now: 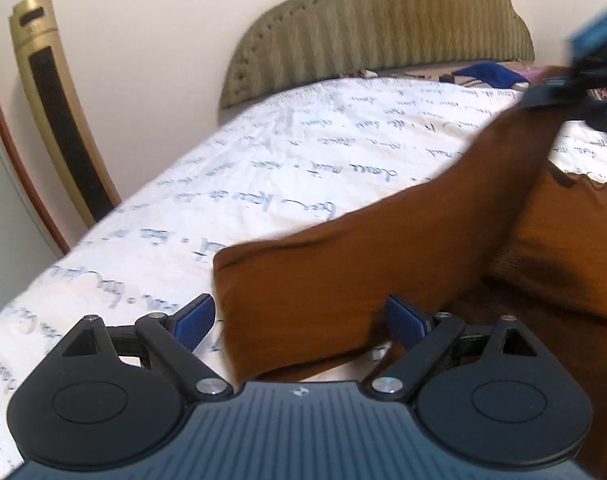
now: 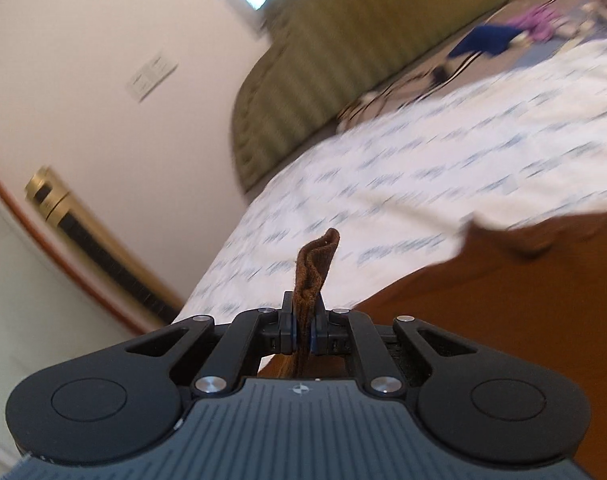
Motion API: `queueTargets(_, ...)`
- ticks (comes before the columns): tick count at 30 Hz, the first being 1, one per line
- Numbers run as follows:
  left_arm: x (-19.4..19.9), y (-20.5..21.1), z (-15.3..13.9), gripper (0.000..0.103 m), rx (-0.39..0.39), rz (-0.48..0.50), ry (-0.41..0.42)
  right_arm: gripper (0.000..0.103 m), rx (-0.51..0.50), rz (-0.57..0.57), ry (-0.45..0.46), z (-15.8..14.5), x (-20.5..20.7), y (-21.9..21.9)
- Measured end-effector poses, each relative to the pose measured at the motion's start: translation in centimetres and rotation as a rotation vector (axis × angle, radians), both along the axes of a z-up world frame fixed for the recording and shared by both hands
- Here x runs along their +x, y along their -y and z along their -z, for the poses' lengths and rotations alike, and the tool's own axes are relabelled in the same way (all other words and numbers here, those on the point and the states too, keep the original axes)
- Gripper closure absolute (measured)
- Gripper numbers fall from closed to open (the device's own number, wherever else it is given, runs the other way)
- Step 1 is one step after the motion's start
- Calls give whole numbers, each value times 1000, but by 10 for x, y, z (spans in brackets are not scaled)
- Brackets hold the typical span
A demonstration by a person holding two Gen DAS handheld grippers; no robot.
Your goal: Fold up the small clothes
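Right wrist view: the right gripper (image 2: 302,330) is clamped on an edge of the brown garment (image 1: 343,264), which lies on the bed (image 1: 231,168) and stretches up toward it. The left gripper (image 1: 301,320) stands wide open, empty, over the garment's near corner. Better to pinch that corner too, then carry both edges across evenly.

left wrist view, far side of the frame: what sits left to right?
Gold tower fan → green headboard → blue cloth → right hand-held gripper, shut on a lifted edge of the brown garment.
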State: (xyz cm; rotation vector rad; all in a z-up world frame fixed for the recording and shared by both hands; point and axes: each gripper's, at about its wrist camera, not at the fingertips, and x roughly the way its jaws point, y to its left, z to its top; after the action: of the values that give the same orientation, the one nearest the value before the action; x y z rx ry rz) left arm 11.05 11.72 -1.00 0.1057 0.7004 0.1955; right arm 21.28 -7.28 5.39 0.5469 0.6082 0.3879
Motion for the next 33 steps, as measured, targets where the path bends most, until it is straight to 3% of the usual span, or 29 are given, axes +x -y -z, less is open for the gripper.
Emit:
queueTargets(3,11,3,1,10,-29,6,-29,91,6,75,11,1,-10,40)
queueTargets(8,20,13,2,11,-12,28,-23,91,11,199,4,10,-27,103)
queueTargets(17,13,11,5,10,-30,14,-44,91,41,399,-37,45,-67,193)
queueTargets(23,6,11,1,10,-50,12,-47,91,38,473,-66,67,-98,222)
queueTargets(31,-2,26,0,11,-38,57,-59,91,-64,538,-86,78,-121,230)
queueTargets(33,-5,30,0,11,-35,68,-56,86,-74,554,-105,80,-124,231)
